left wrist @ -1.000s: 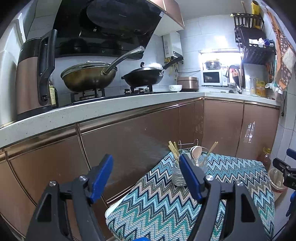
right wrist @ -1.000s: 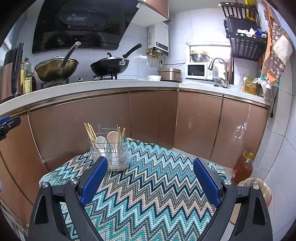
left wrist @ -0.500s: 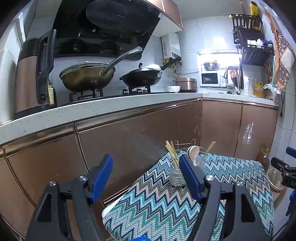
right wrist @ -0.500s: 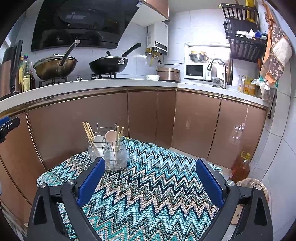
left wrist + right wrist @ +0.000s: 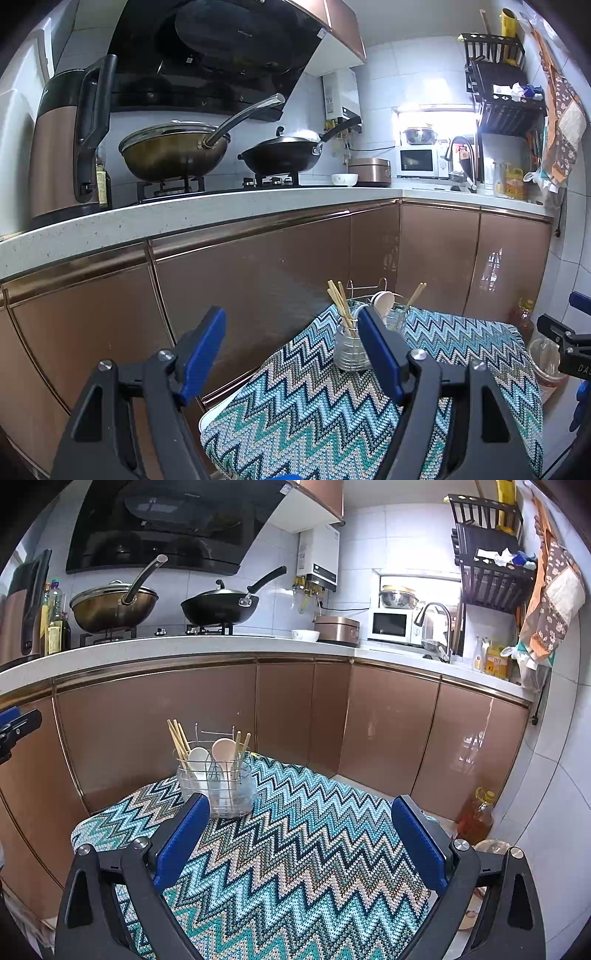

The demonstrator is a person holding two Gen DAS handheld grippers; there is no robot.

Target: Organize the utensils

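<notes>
Utensil holder (image 5: 216, 779) has edged farther off — beyond the right gripper's (image 5: 301, 840) spread left finger.

A zigzag cloth (image 5: 295, 867) in teal, white and tan covers the near desk. Beyond it runs a row of bronze cabinets (image 5: 166, 716) under a pale counter (image 5: 184, 646). On the stove at far left sit a lidded brass wok (image 5: 112, 605) and, right of it, a black wok (image 5: 218, 607), both under a black hood (image 5: 166, 524). Further right stand a white bowl (image 5: 305, 635), a rice cooker (image 5: 338, 629), a microwave (image 5: 392, 626) and a tap (image 5: 437, 627). An oil bottle (image 5: 476, 816) stands on the floor at right.
</notes>
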